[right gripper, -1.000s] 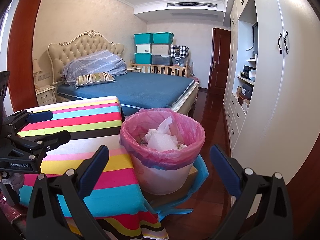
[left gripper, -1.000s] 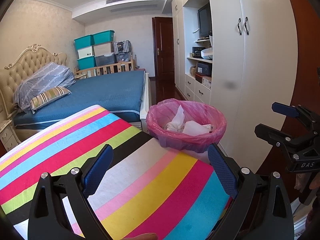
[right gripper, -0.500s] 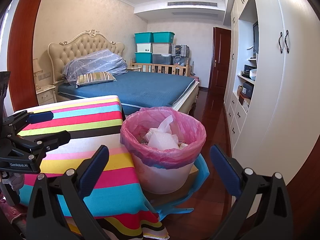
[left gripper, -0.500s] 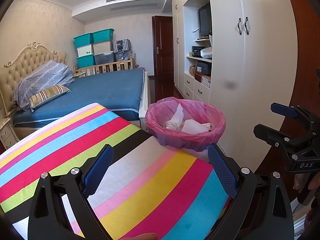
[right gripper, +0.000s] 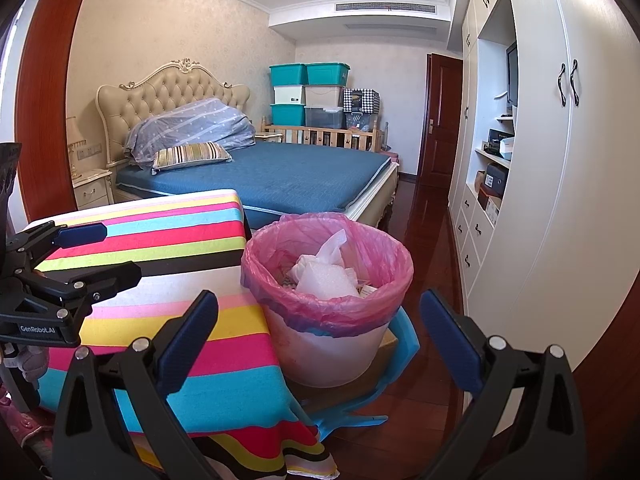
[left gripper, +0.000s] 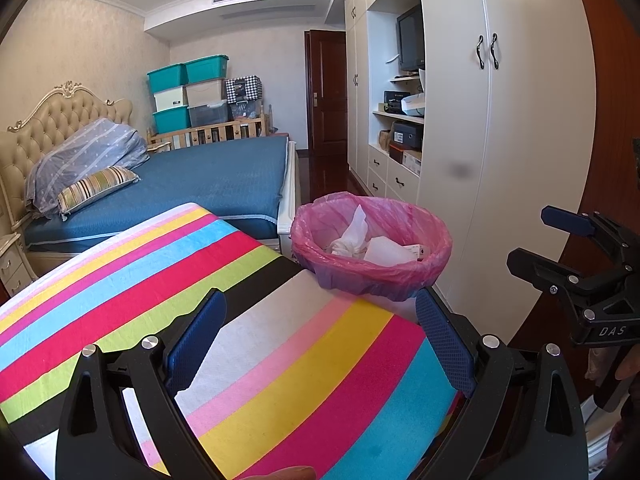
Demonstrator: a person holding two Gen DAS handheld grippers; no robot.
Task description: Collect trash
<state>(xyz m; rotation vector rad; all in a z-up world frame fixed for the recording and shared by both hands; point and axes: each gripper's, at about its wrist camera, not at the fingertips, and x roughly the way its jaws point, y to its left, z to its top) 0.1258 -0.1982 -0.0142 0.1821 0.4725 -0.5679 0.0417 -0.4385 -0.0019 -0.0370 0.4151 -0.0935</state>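
**Both grippers wide apart and empty beside a filled waste bin**

The left gripper (left gripper: 320,344) hovers over a table draped in a striped tablecloth (left gripper: 248,344), its blue-padded jaws spread wide with nothing between them. The right gripper (right gripper: 320,336) hangs off the table's right edge above the dark wood floor (right gripper: 424,216), its jaws equally wide and empty. Each gripper shows at the edge of the other's view: the right one at the far right of the left wrist view, the left one at the far left of the right wrist view, over the cloth.

The waste bin (right gripper: 332,348), a white bucket lined with a pink plastic bag (right gripper: 356,240), stands just beside the table's right edge, ahead of both grippers. It rests on what looks like a piece of cardboard over a bright blue sheet (right gripper: 404,344) on the floor. Inside the bin lies crumpled white trash (right gripper: 324,272): tissue or thin plastic twisted to a point, a paler wad below it, and a small printed scrap against the right side of the liner.

Farther off is a bed (right gripper: 280,172) with a blue cover, a tufted headboard, a striped pillow (right gripper: 190,155) and a folded quilt. Teal and white storage boxes (right gripper: 308,92) are stacked against the far wall. White wardrobes (right gripper: 560,160) run along the right side.
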